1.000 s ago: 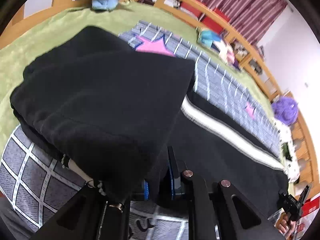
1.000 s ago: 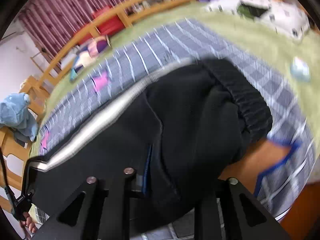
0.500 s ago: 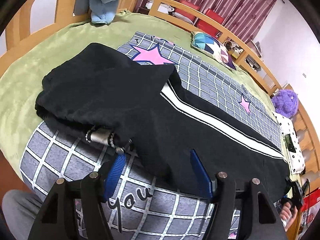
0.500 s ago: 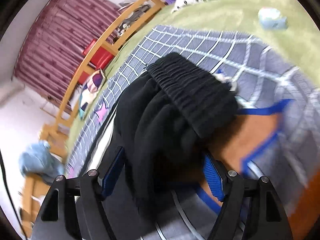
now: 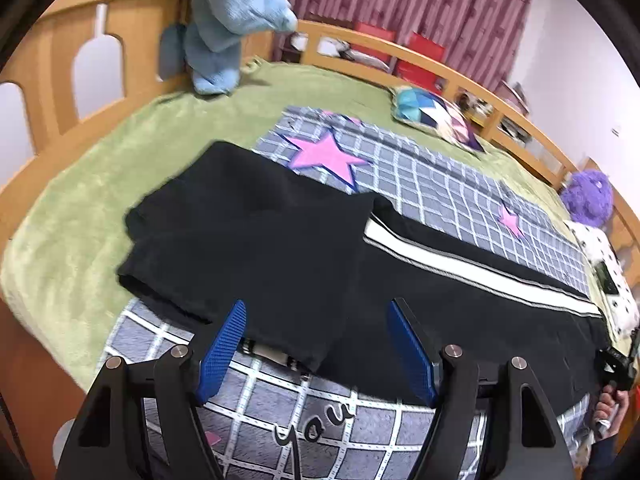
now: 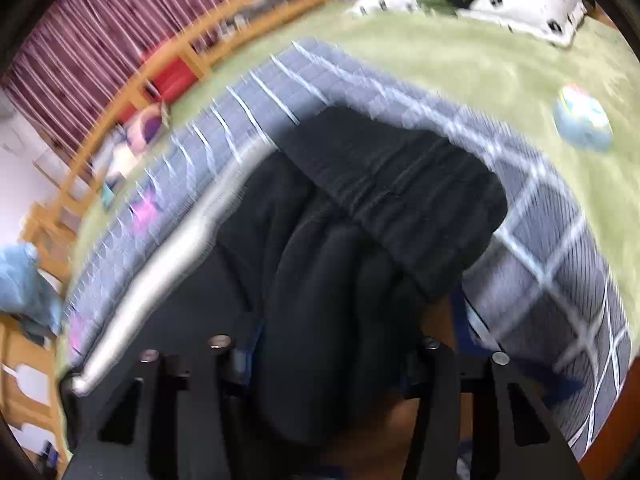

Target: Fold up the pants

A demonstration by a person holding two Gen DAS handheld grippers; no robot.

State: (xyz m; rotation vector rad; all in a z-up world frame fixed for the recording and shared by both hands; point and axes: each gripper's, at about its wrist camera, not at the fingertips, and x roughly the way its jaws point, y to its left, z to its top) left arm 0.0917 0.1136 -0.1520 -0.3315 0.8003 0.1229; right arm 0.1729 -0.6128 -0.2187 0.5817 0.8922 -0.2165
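Black pants point(image 5: 280, 248) with a white side stripe point(image 5: 460, 264) lie across a grey checked blanket point(image 5: 420, 176) on the bed, their leg end folded over at the left. My left gripper point(image 5: 316, 344) is open, its blue pads point(image 5: 224, 340) just short of the folded edge, touching nothing. In the blurred right wrist view the ribbed waistband point(image 6: 420, 200) is bunched up and black cloth fills the space between the fingers of my right gripper point(image 6: 332, 364). The jaws are narrow on that cloth.
A green bedspread point(image 5: 100, 184) covers the bed inside a wooden rail point(image 5: 440, 76). A blue plush point(image 5: 224, 12) sits at the headboard, a patterned cushion point(image 5: 432, 112) and purple plush point(image 5: 588, 196) along the far side. A small pale blue object point(image 6: 582, 124) lies right.
My left gripper let go of the folded leg end, opened and drew back. My right gripper opened briefly, then narrowed again on the bunched waistband cloth and swung, blurring its view.
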